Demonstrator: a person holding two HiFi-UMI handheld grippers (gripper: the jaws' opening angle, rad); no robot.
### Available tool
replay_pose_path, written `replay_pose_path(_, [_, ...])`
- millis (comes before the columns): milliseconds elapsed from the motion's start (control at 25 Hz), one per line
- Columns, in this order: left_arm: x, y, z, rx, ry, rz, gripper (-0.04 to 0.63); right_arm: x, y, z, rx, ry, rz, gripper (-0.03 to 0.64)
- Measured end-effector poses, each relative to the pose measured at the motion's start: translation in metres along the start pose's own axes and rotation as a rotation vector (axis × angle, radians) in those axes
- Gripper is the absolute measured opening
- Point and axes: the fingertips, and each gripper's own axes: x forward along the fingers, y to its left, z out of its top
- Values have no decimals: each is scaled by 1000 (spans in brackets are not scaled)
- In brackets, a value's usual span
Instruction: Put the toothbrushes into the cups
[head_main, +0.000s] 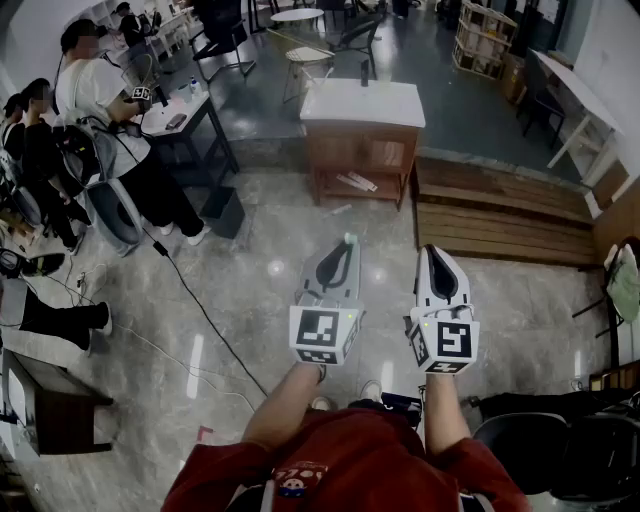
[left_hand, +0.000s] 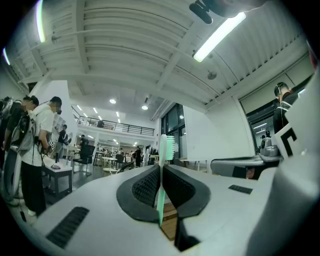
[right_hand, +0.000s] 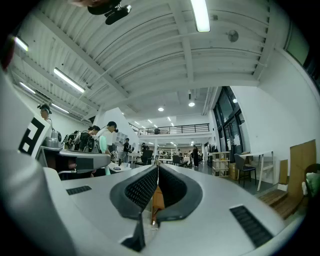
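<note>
**pad_watcher:** One toothbrush (left_hand: 168, 148) is all I can spot, and you've got it clamped in your left gripper (left_hand: 161, 169). It has a white neck, mint-green bristles and a see-through mint handle. In the left gripper view the bristle head sticks up past the fingertips with the bristles facing right. The handle runs down between the two black ribbed pads (left_hand: 145, 186) and comes out below them, toward the gripper body. Both fingers are squeezed tight on it.

**brushcam_guy:** Agreed. Your head view only gives you a tiny mint stub at that gripper's tip, too small to make out any bristles. What it adds is the layout. Your two grippers sit side by side over the grey stone floor (head_main: 250, 290). A wooden table with a white top (head_main: 362, 103) stands well ahead of the fingertips, and people (head_main: 100, 110) stand off to the left. As for your right gripper (right_hand: 157, 172), its own view shows the pads closed tip to tip with nothing pinched. Only a bit of brown shows through the slit behind the tips, and I can't tell what that is.
</note>
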Motion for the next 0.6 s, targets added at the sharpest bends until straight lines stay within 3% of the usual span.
replay_pose_path(600, [55,-66,-13,37,12,6,40,-2,-80,-14,35,-25,-20,29])
